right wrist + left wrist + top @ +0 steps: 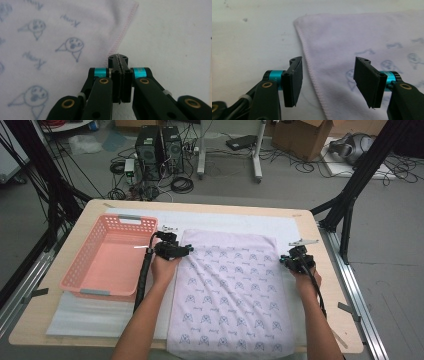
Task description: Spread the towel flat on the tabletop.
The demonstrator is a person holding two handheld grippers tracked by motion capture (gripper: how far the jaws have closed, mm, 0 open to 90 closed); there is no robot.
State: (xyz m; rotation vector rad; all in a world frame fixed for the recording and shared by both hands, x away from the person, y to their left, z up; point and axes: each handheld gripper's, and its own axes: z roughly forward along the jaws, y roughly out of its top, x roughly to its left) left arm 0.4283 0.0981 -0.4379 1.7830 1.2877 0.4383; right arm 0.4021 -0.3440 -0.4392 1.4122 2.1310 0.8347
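The lilac printed towel (pixel 227 290) is being straddled at its hemmed edge by the spread left gripper (pixel 328 82); the right gripper (pixel 120 75) is being held pressed together beside the hem.

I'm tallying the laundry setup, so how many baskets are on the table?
1. A pink basket sits at the table's left side, beside the spread patterned towel. Nothing on the table looks able to hide another.

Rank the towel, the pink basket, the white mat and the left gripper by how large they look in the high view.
1. White mat, partly covered.
2. Towel, which hangs past the table's near edge.
3. Pink basket.
4. Left gripper, by far the smallest.
Mat against towel is unsure, since the towel hides much of the mat.
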